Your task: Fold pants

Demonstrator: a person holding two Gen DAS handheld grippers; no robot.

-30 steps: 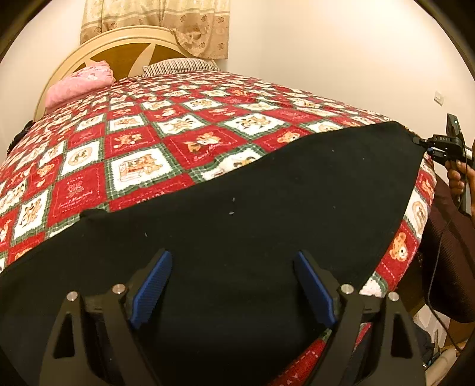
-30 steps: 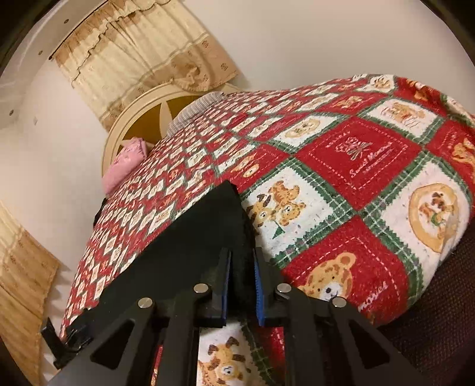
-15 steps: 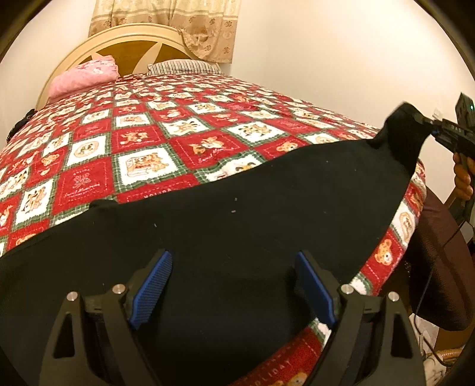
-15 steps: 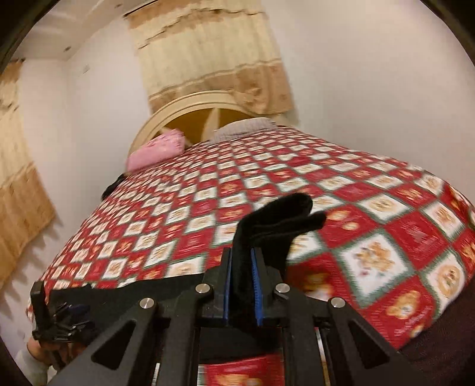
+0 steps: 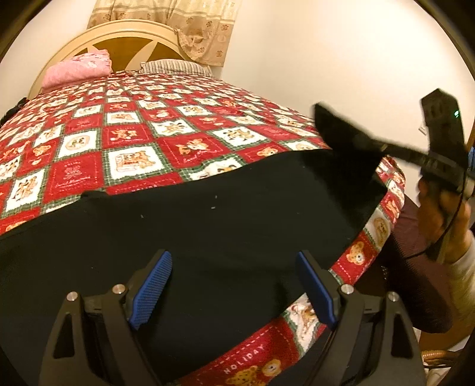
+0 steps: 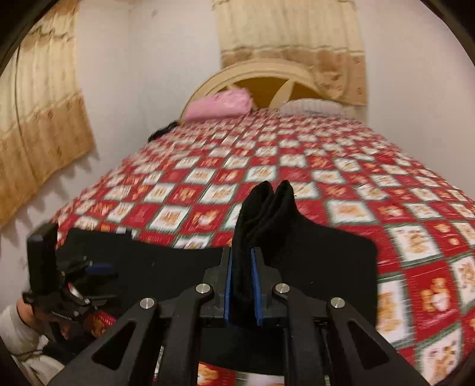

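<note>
At the bed's near right edge, my right gripper [image 6: 240, 285], clamped on the pants [image 5: 207, 237], has lifted the hem, starting the fold; my left gripper [image 5: 234, 288] hovers with fingers apart.

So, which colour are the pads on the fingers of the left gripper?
Blue. The pads of the left gripper show best in the left wrist view.

Bed with red-white-green patchwork quilt [image 5: 124, 148] (teddy-bear squares, "HOLIDAY" lettering); cream arched headboard [image 5: 124, 35] with brown panels; pink pillow [image 5: 77, 69] beside striped pillow [image 5: 175, 66] at the head; beige patterned curtain [image 5: 184, 17] behind the headboard; second curtain [image 6: 38, 118] on left wall; plain white walls [image 5: 326, 53]; warm indoor light.
</note>
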